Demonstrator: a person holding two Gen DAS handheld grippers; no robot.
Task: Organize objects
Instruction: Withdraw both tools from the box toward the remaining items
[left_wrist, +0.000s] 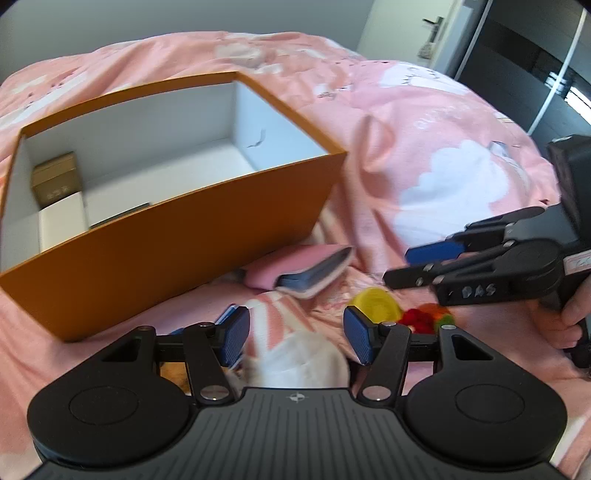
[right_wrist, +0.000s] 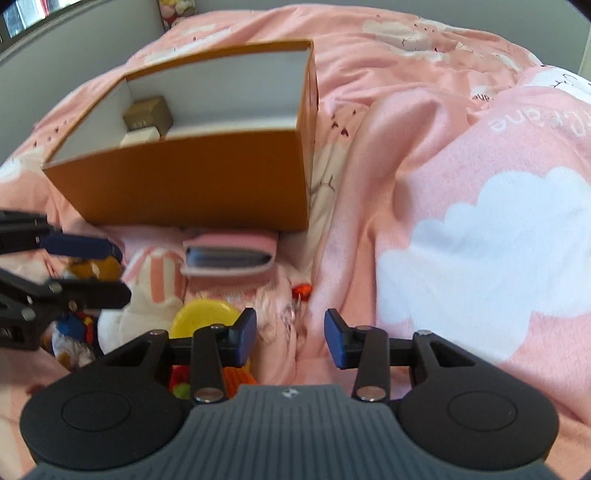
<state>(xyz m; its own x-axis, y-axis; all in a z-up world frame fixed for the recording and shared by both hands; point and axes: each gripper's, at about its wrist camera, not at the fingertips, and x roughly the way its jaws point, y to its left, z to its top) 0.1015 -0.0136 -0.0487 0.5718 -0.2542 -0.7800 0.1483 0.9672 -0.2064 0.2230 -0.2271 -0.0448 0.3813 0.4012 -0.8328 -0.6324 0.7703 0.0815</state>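
We hold both open, empty grippers, left (left_wrist: 295, 338) and right (right_wrist: 290, 338), before the orange cardboard box (right_wrist: 192, 184); the pink fabric pouch (right_wrist: 231, 254) lies between box and grippers.

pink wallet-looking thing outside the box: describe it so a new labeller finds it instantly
Start at the orange box on the pink bedspread. Just in front of its near long wall lies the pink pouch, flat on the cover. Unlike the striped cloth and yellow disc nearby, it is a soft pink rectangle with a grey-blue open edge.

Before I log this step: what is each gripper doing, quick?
Left gripper: open, jaws either side of a pink-and-white striped soft toy, pads not pressing it.
Right gripper: open, holding nothing, above the pink bedcover.
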